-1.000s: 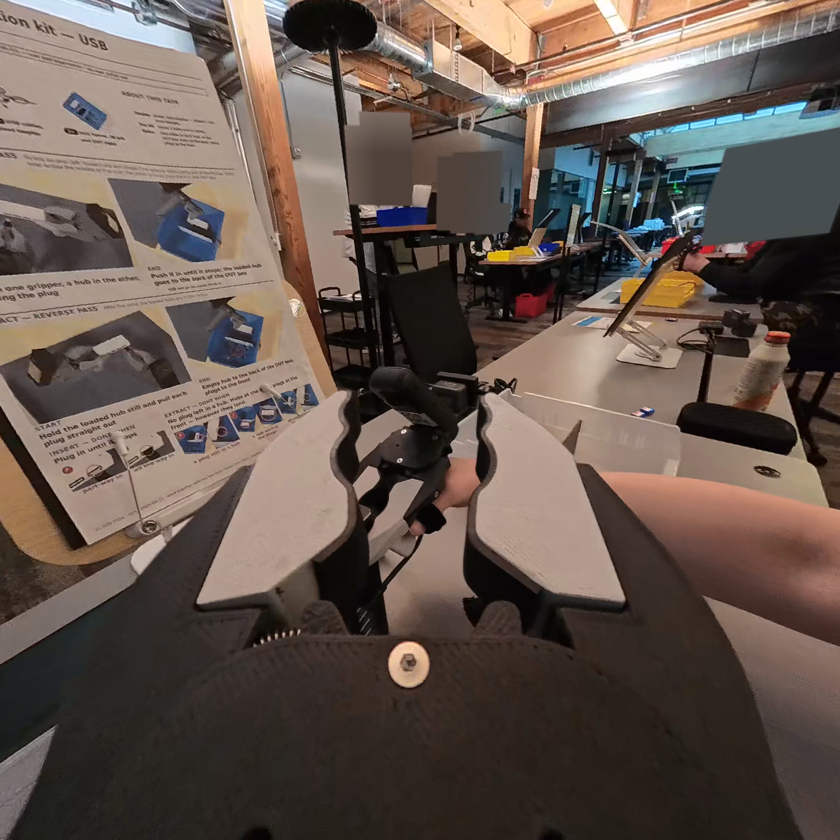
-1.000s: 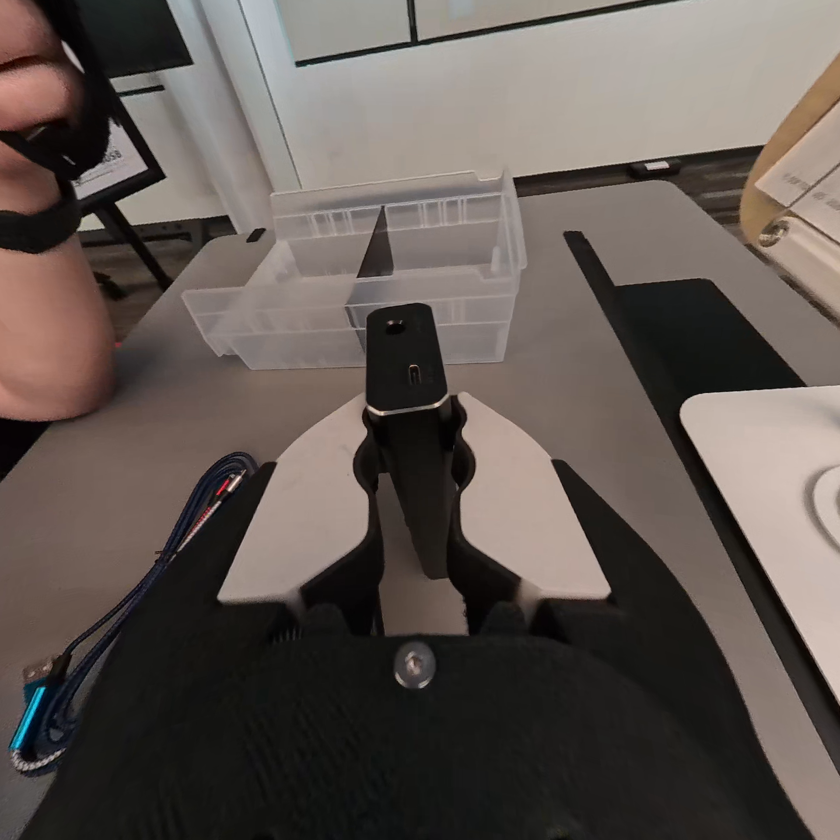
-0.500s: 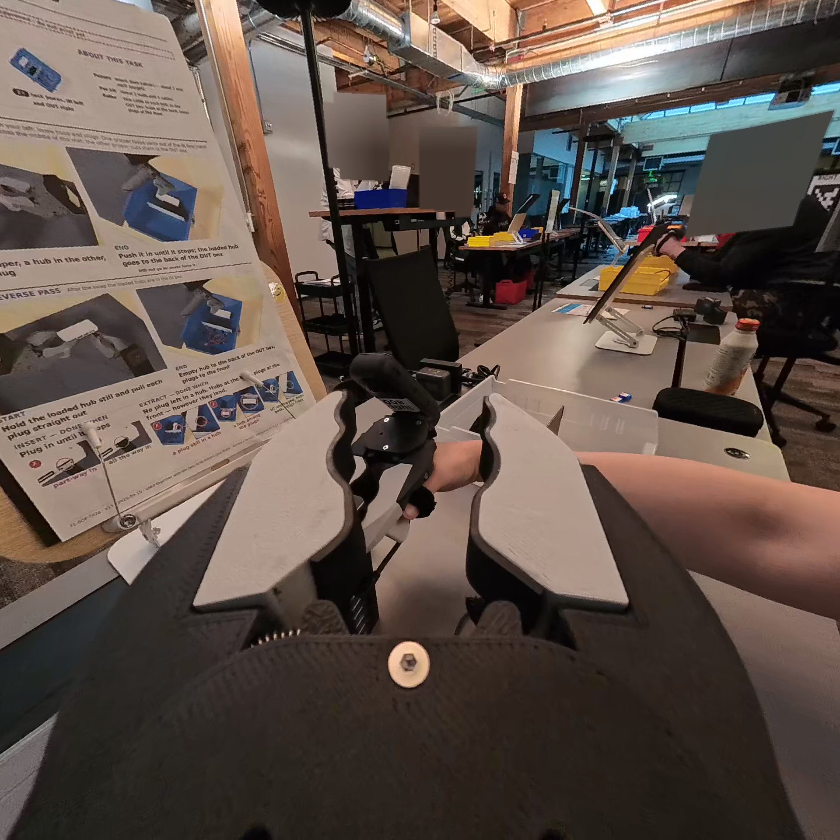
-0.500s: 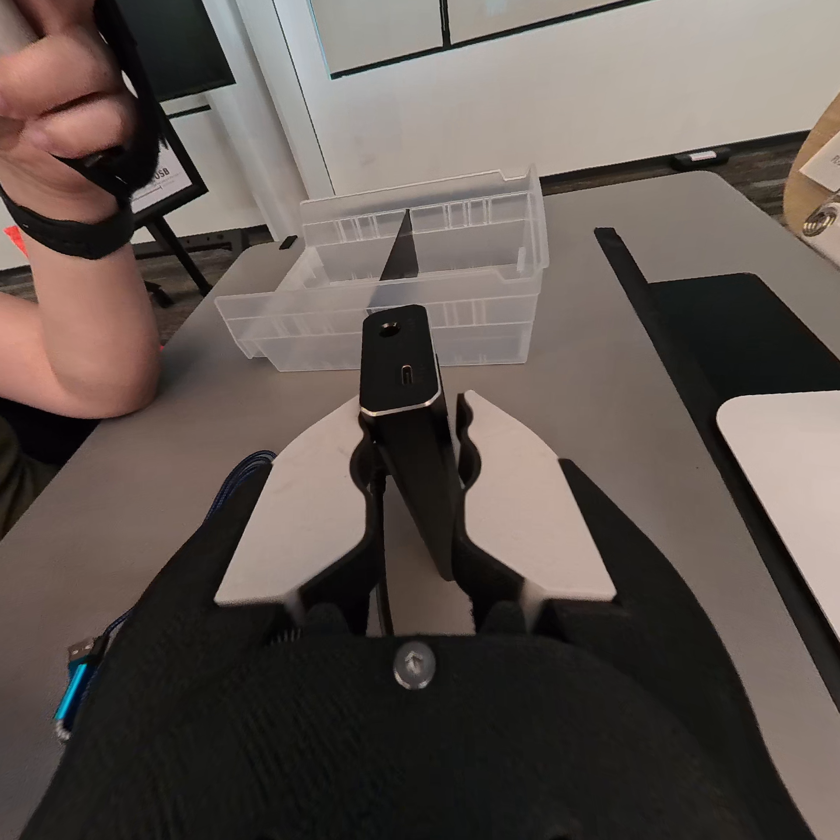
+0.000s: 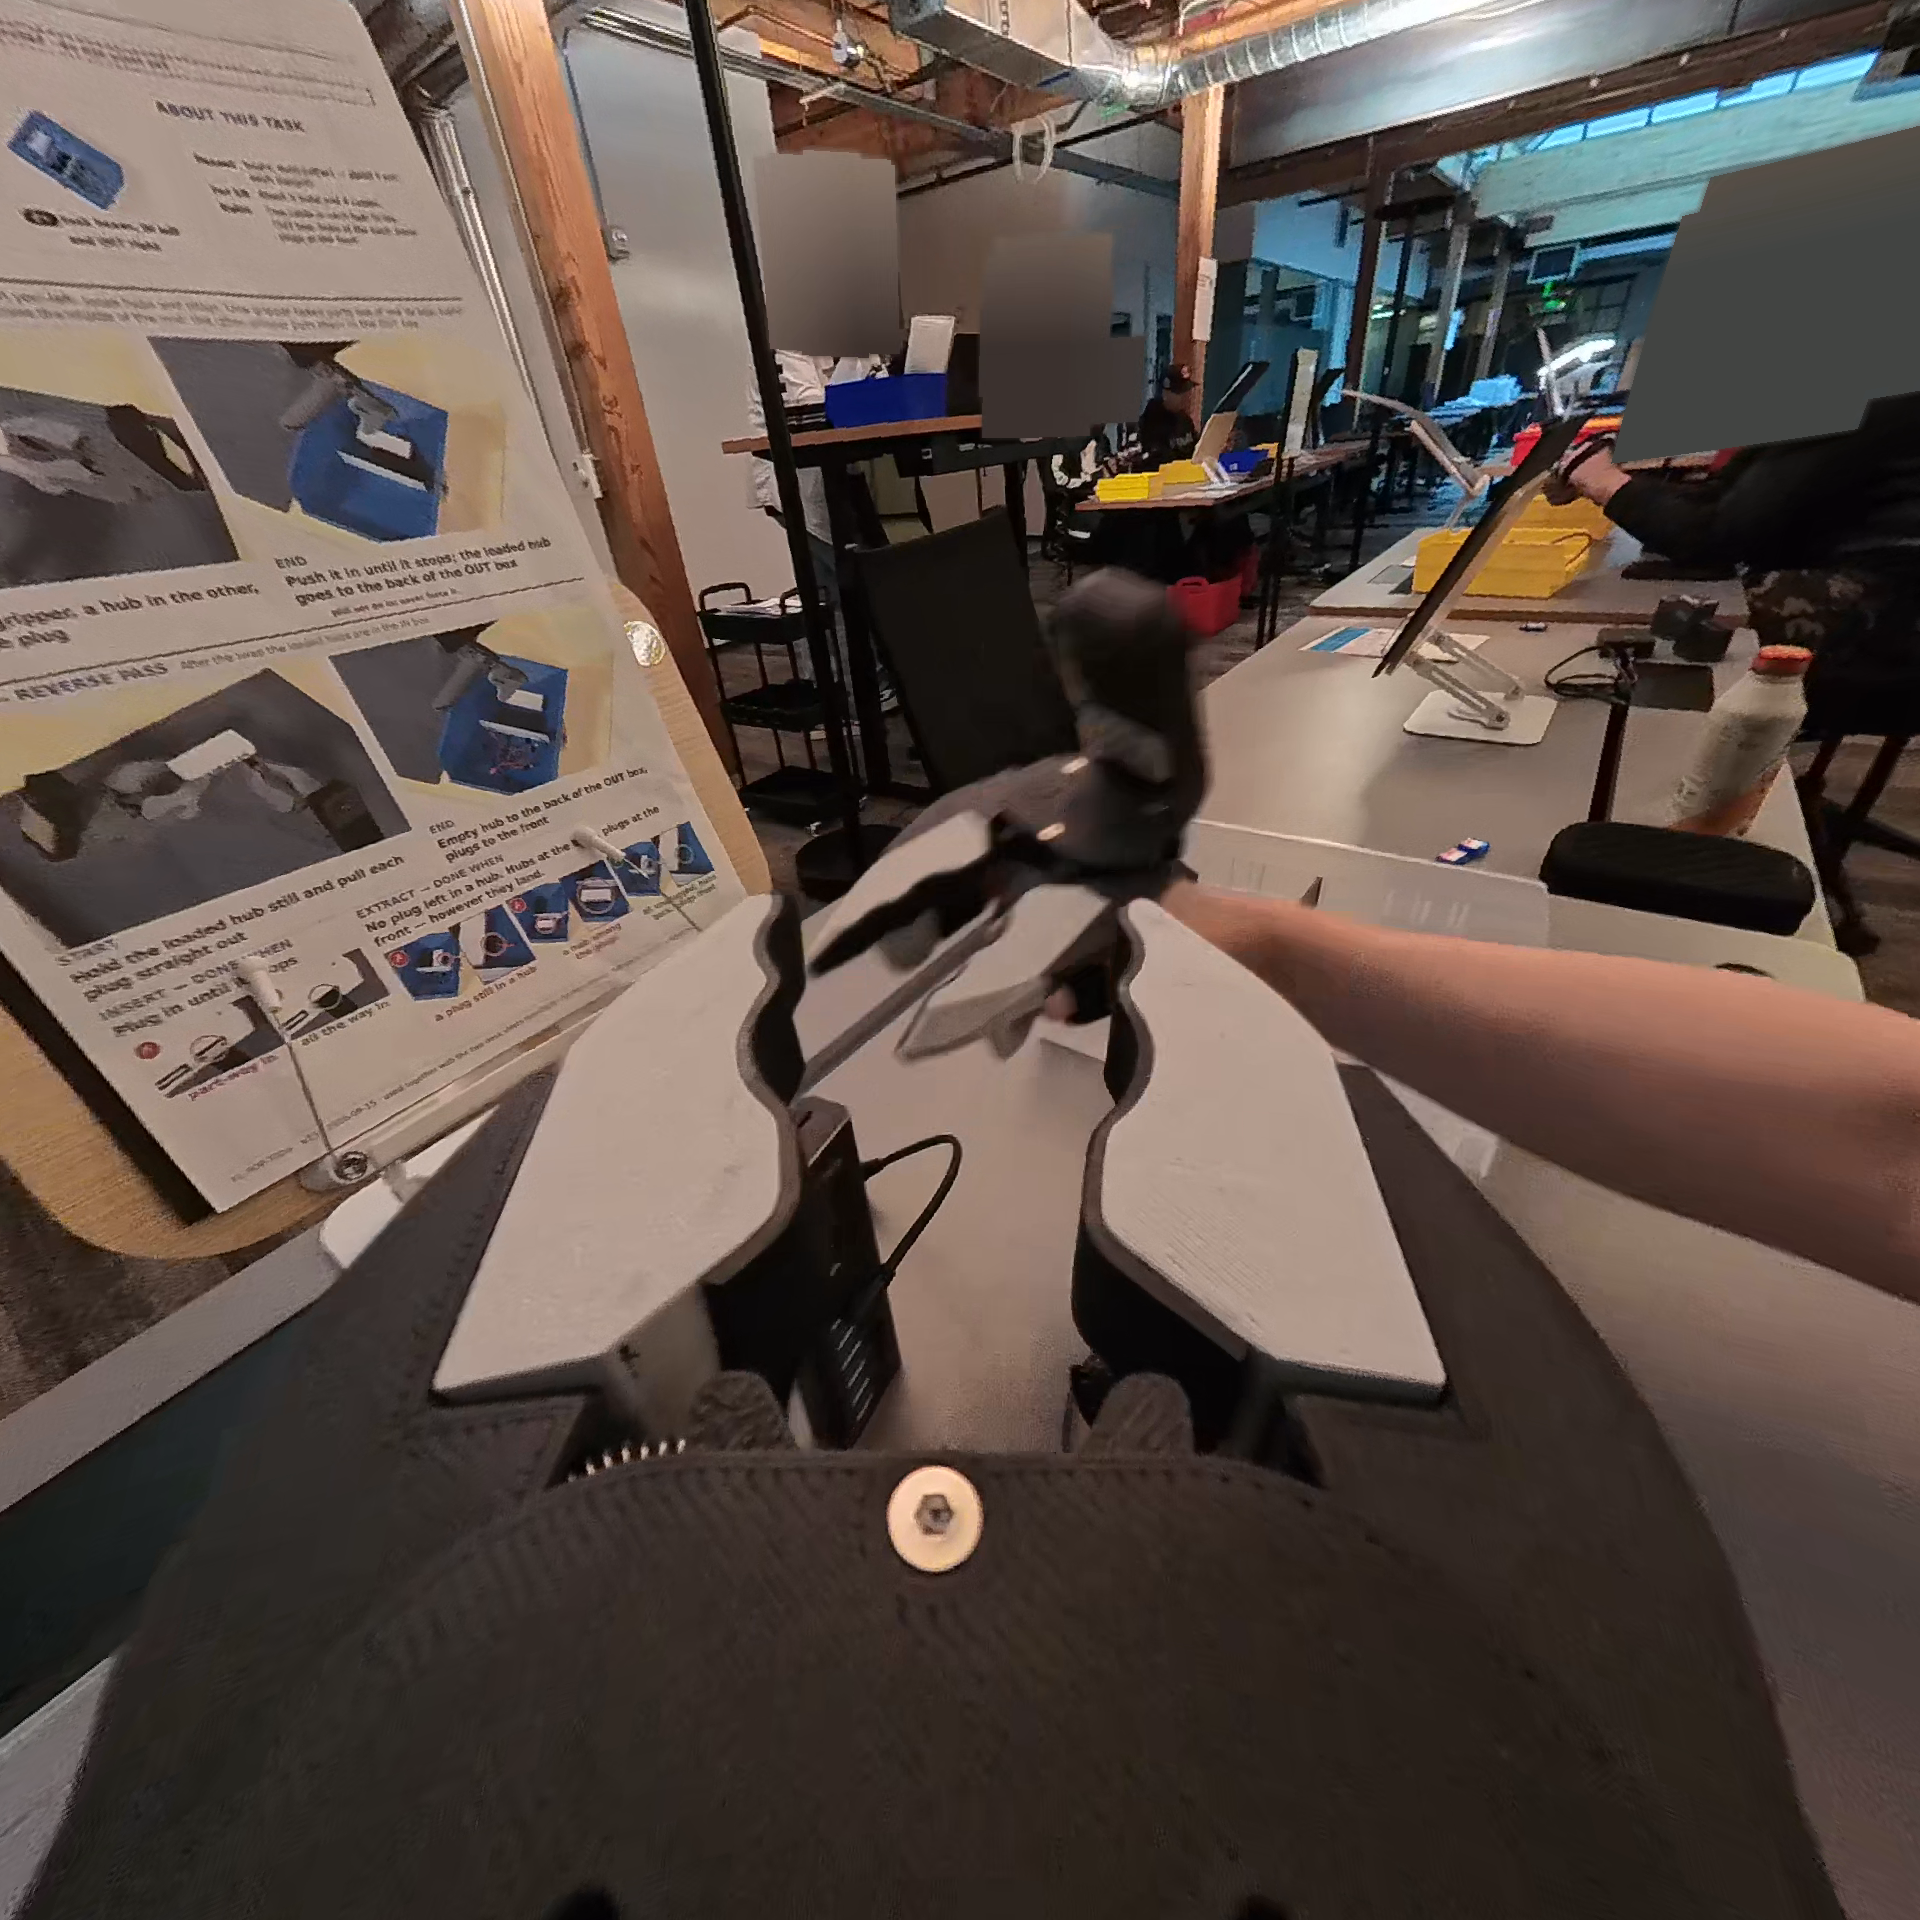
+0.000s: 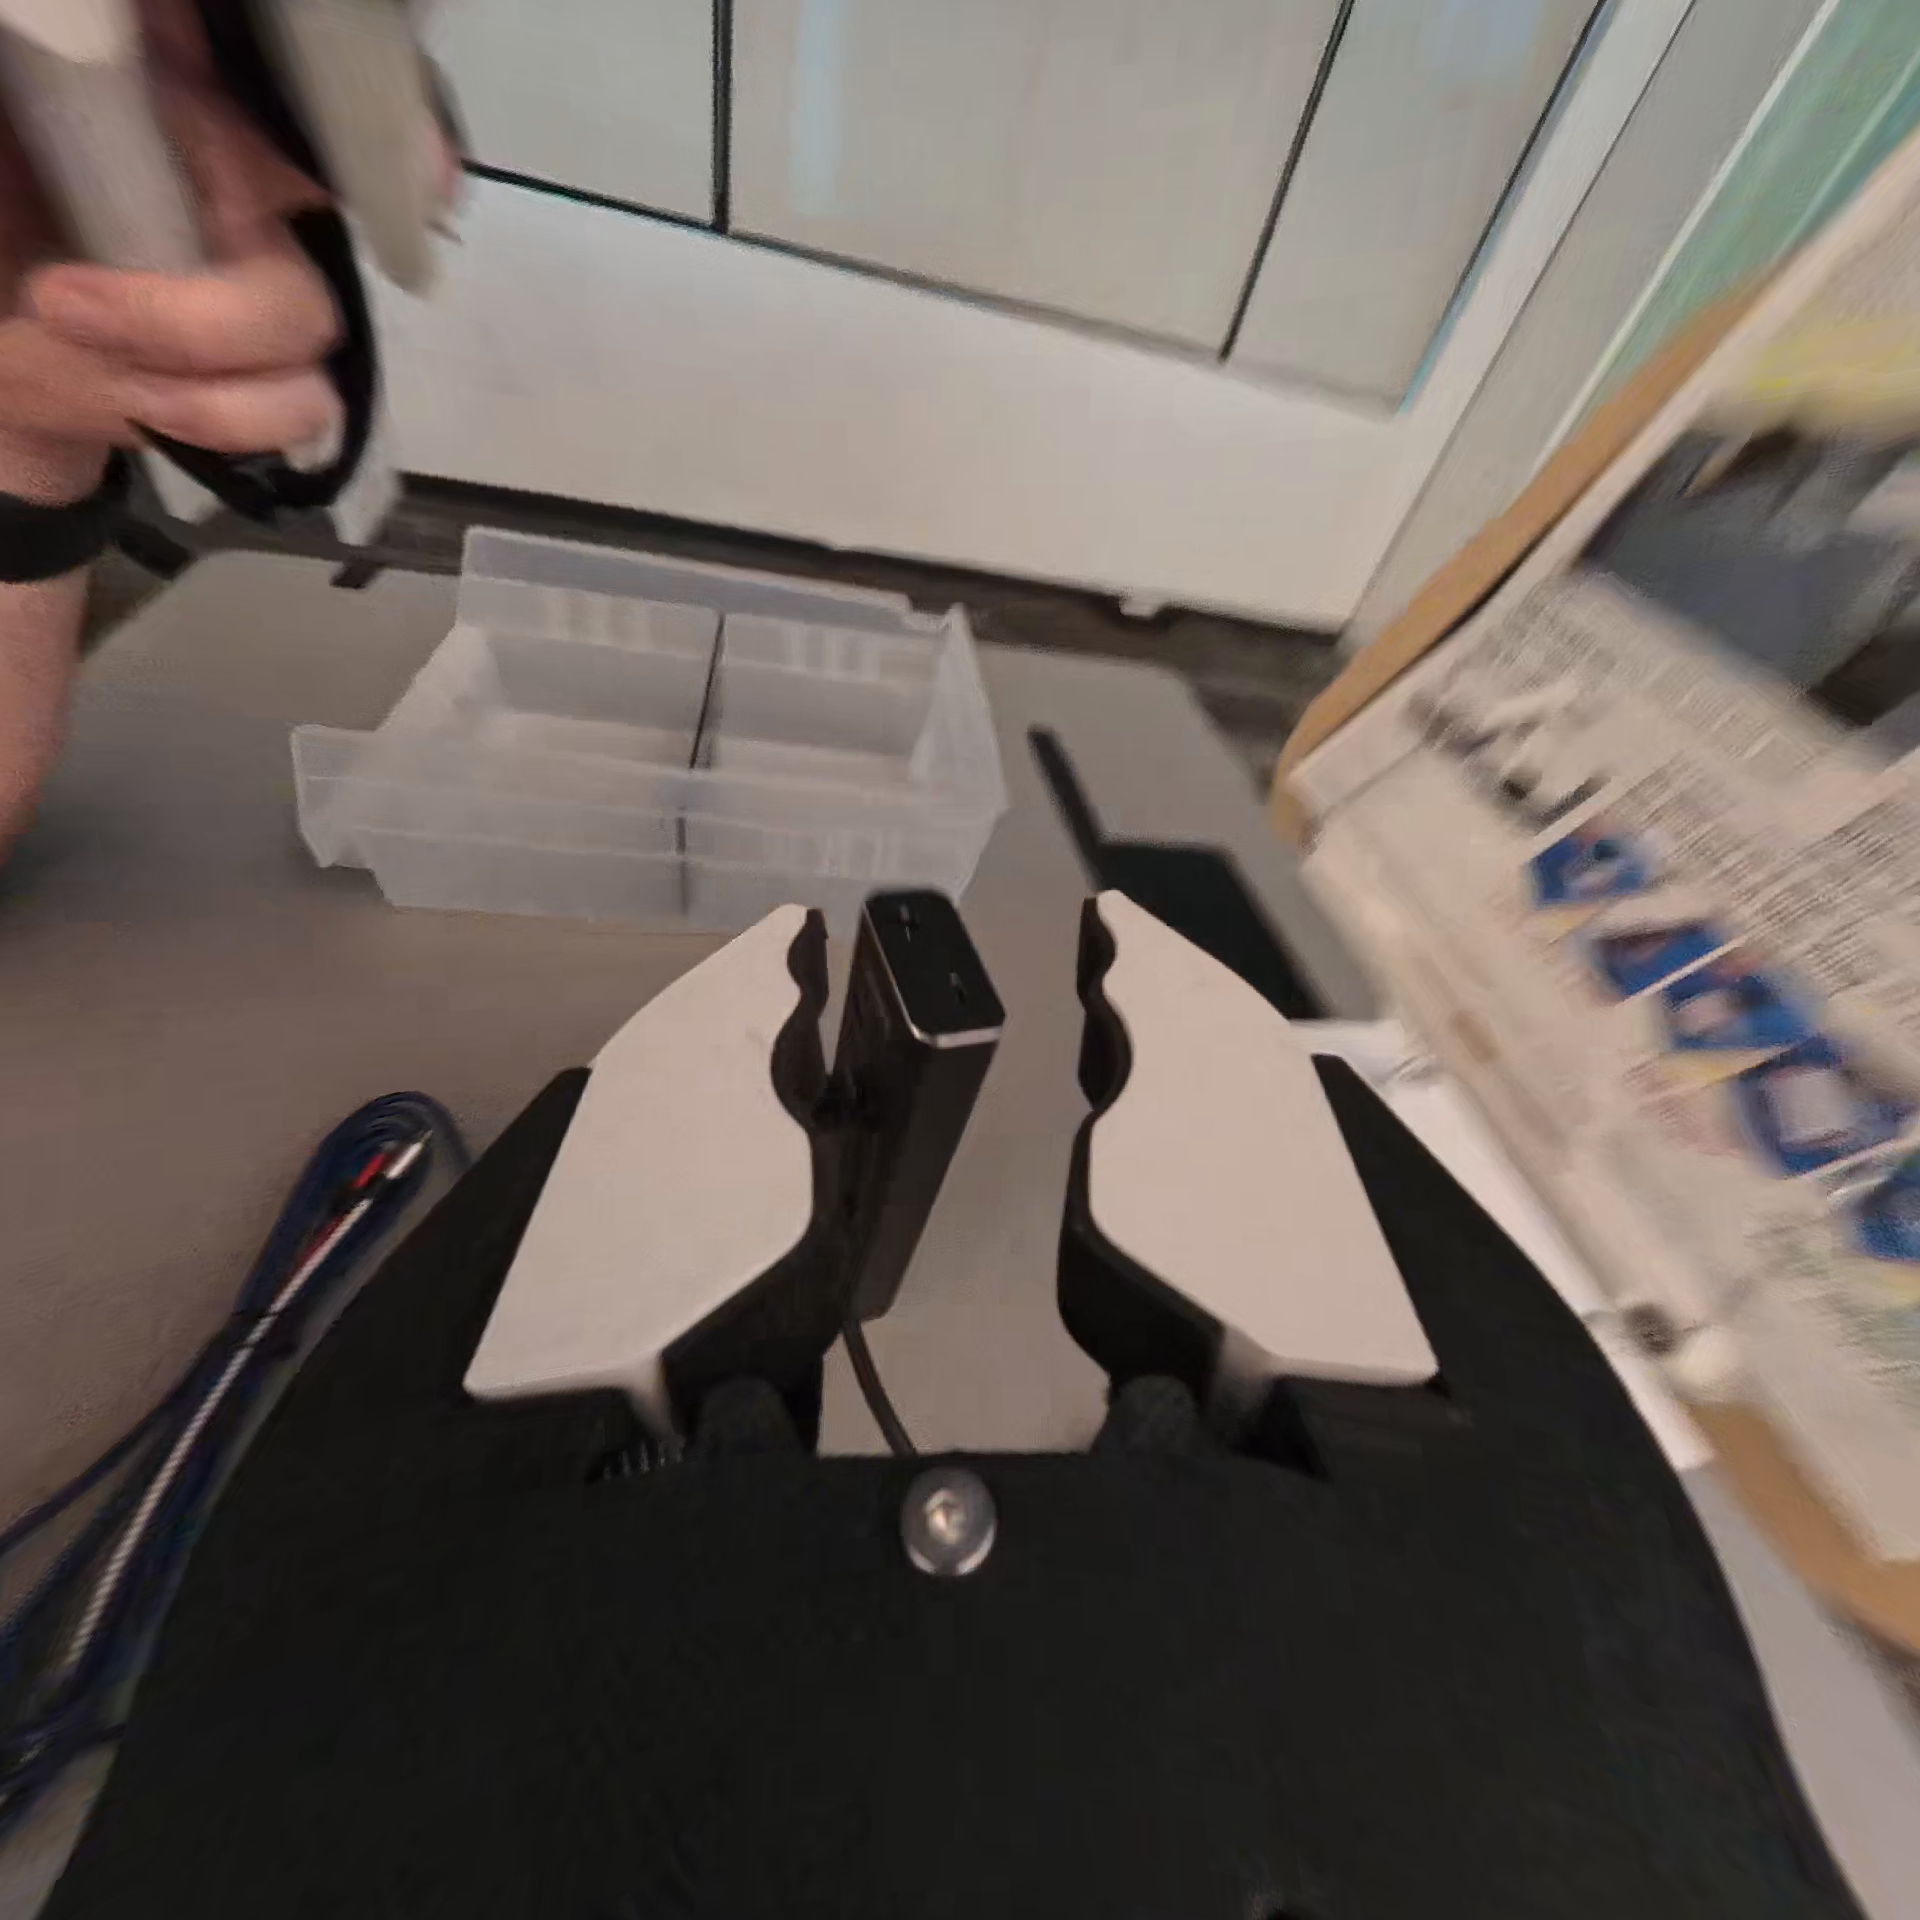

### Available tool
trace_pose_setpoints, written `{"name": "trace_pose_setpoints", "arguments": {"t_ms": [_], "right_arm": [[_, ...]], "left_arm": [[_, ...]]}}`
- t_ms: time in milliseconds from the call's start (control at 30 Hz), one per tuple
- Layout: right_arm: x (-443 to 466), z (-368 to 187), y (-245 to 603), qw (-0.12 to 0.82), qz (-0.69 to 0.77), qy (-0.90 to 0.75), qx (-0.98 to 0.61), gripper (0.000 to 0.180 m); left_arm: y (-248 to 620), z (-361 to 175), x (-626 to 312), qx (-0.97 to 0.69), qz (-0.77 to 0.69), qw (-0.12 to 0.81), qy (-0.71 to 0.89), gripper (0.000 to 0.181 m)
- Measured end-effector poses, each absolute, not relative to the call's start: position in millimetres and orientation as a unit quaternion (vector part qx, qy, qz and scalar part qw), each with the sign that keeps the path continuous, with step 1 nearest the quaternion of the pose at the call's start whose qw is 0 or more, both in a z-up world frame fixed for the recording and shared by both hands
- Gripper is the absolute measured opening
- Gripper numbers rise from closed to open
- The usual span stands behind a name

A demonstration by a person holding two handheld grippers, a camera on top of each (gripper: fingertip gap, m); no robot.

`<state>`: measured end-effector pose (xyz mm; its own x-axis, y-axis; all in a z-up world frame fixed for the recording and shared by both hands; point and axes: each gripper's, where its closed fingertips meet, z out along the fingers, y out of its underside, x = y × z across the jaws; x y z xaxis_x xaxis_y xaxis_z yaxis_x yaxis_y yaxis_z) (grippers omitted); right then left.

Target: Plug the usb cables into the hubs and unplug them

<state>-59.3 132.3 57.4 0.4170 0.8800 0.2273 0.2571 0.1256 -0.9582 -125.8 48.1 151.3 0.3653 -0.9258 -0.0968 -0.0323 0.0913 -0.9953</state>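
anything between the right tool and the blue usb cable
Nothing lies between them: the blue usb cable rests on the table just left of the right tool. But a black hub sits inside the open tool, against its left side.

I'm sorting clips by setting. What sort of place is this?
Probably an open-plan workshop or lab: long grey worktables, exposed ceiling ducts, yellow parts bins, and an instruction poster propped beside the table.

Open left tongs (image 5: 940,1049) frame a black hub (image 5: 836,1262) resting beside the left finger (image 5: 644,1174)
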Motion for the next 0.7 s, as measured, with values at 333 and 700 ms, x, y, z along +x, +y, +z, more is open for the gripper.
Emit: {"name": "trace_pose_setpoints", "arguments": {"t_ms": [333, 700], "right_arm": [[-84.5, -73.5, -105.2, 0.321, 0.136, -0.769, -0.535, 0.020], [-66.7, -152.0, -99.0, 0.250, 0.067, -0.779, -0.571, 0.013]], "left_arm": [[39.0, 151.3, -128.8, -0.562, -0.382, 0.588, 0.439, 0.058], [24.7, 139.8, -113.2, -0.562, -0.356, 0.571, 0.480, 0.058]]}}
